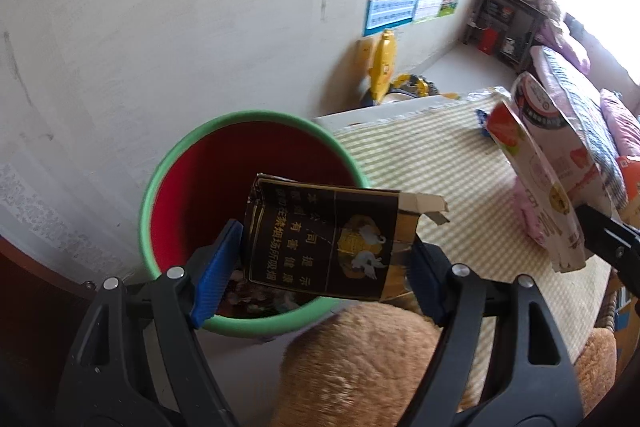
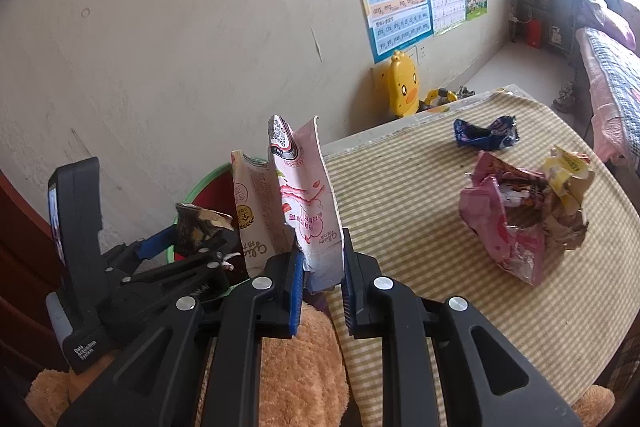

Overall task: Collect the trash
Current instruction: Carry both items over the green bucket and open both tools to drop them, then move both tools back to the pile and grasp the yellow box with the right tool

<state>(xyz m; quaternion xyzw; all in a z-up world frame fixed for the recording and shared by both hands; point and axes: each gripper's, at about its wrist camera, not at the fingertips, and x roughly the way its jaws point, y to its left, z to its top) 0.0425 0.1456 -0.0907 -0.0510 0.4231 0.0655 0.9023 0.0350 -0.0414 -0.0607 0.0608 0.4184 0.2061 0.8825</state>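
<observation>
while both grippers carry loads, findings run from largest item to smallest.
table [image 2: 420, 187]: striped cloth top; its near-left corner sits beside the bin, with a tan plush surface below both tools. open cloth lies between the right gripper and the remaining litter.
bin [image 1: 168, 163]: green rim, red inside, standing against the wall at the table's left edge; some litter shows at the bottom. mouth judged wide enough for either load.
left gripper [image 1: 320, 259]: jaws clamped on the pack [image 1: 324, 243], a dark torn cigarette pack held over the bin's near rim, part of it overhanging toward the table.
step in hand: judged to be the drop. advise moving the pack further over the red interior before opening, so the overhanging torn flap cannot catch the rim.
right gripper [image 2: 320, 275]: jaws narrow, gripping the carton [image 2: 304, 195], a pink carton held upright just right of the bin.
clearance: the two tools are close; advise releasing one at a time.
wrappers [image 2: 520, 215]: a pink and yellow heap and a blue one [image 2: 484, 135] lie on the cloth, well apart from both grippers, not yet collected.
</observation>
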